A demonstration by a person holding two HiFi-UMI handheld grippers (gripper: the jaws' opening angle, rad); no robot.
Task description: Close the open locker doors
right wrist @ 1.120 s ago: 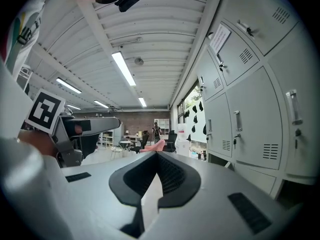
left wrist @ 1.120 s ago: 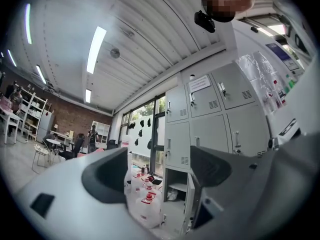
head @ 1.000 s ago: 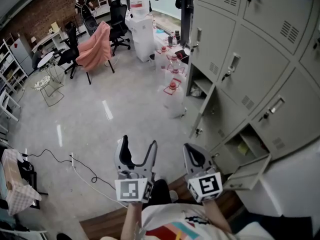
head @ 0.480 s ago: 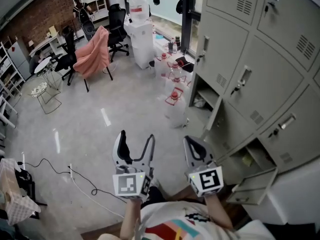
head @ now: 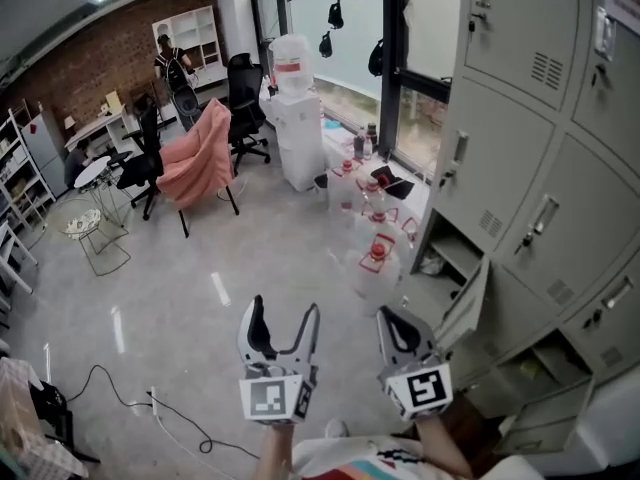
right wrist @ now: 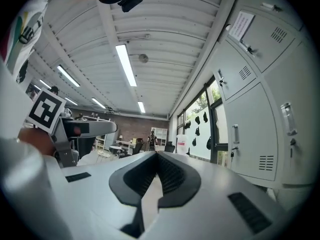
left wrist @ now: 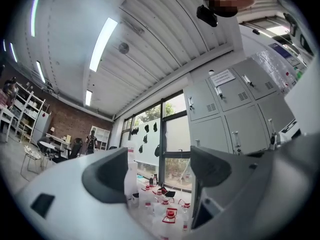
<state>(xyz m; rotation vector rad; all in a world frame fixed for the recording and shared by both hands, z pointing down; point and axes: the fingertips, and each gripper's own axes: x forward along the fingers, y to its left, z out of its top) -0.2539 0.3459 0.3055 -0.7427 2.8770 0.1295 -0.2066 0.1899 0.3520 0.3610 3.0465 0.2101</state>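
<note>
Two locker doors hang open low in the grey locker bank [head: 520,168], around four o'clock in the head view. The nearer door [head: 466,303] swings outward from a shelved compartment. The farther door [head: 548,420], toward five o'clock, hangs below a compartment holding something yellow-green. The right gripper [head: 392,318], just at nine o'clock of the nearer door, has its jaws pressed together on nothing. The left gripper [head: 284,313] beside it gapes wide, empty. Red-capped water jugs [head: 377,253] stand at twelve o'clock of the grippers, and a pink-draped chair [head: 195,163] sits toward ten.
</note>
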